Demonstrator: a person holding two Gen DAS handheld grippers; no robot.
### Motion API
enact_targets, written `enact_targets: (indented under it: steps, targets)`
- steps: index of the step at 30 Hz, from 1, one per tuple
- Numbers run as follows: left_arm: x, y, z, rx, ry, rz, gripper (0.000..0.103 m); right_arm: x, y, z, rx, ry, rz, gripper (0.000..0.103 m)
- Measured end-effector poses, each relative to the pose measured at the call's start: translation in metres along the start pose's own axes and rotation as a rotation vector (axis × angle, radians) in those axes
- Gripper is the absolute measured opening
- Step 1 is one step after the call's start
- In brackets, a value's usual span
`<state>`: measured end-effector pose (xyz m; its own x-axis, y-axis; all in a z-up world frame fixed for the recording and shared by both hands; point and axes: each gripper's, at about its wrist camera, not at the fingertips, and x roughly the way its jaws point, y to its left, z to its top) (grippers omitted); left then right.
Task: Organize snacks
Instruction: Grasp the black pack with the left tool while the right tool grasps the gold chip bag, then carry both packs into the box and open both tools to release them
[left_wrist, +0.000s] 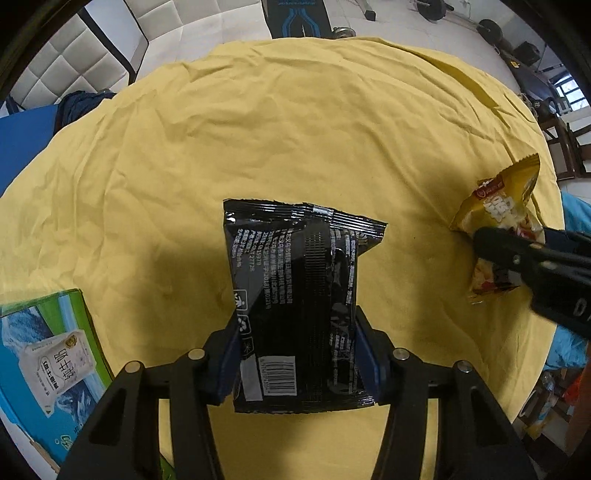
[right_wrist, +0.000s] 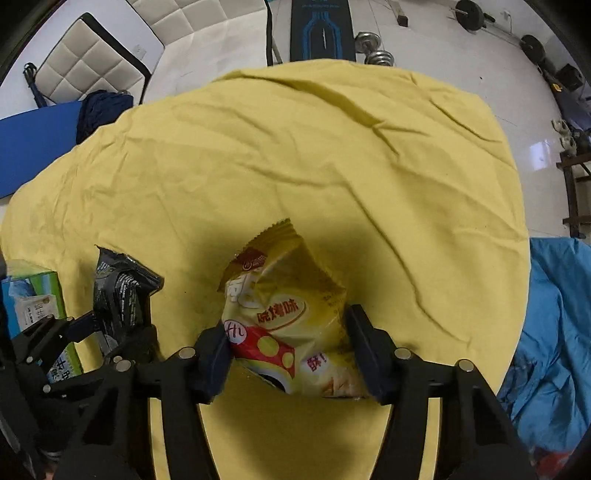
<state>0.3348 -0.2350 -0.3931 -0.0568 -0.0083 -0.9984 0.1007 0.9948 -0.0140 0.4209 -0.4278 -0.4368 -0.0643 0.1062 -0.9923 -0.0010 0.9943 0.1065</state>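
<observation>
My left gripper (left_wrist: 299, 354) is shut on a black snack packet (left_wrist: 299, 295), printed side with barcode facing the camera, held above the yellow cloth. The same black snack packet (right_wrist: 118, 295) shows at the left of the right wrist view, inside the left gripper (right_wrist: 92, 328). My right gripper (right_wrist: 288, 350) is shut on a yellow snack packet (right_wrist: 284, 306) with red markings, its crimped top pointing away. In the left wrist view that yellow snack packet (left_wrist: 495, 221) sits at the right, pinched by the right gripper (left_wrist: 506, 258).
A yellow cloth (left_wrist: 295, 129) covers the round table. A blue-green carton box (left_wrist: 48, 354) stands at the near left, also the carton box (right_wrist: 33, 302). Chairs, a blue mat, weights and a blue fabric (right_wrist: 554, 332) surround the table.
</observation>
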Motion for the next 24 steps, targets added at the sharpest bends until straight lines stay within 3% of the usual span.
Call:
enact_targets:
  steps: [4, 6, 12, 19, 24]
  targets:
    - [-0.002, -0.007, 0.009, 0.007, -0.012, 0.005, 0.051, 0.001, 0.008, -0.004, 0.035, 0.008, -0.017, 0.052]
    - [-0.011, -0.009, -0.010, 0.010, -0.019, 0.000, 0.051, -0.003, 0.011, -0.011, 0.055, 0.005, -0.030, 0.049]
    - [-0.030, -0.009, -0.019, 0.034, -0.069, -0.004, 0.051, -0.014, 0.016, -0.038, 0.105, -0.010, -0.019, 0.044]
    - [-0.077, 0.004, -0.060, 0.051, -0.157, -0.041, 0.051, -0.037, 0.023, -0.092, 0.160, -0.039, 0.035, 0.044]
    - [-0.118, 0.030, -0.094, 0.039, -0.213, -0.100, 0.051, -0.066, 0.052, -0.136, 0.174, -0.080, 0.083, 0.043]
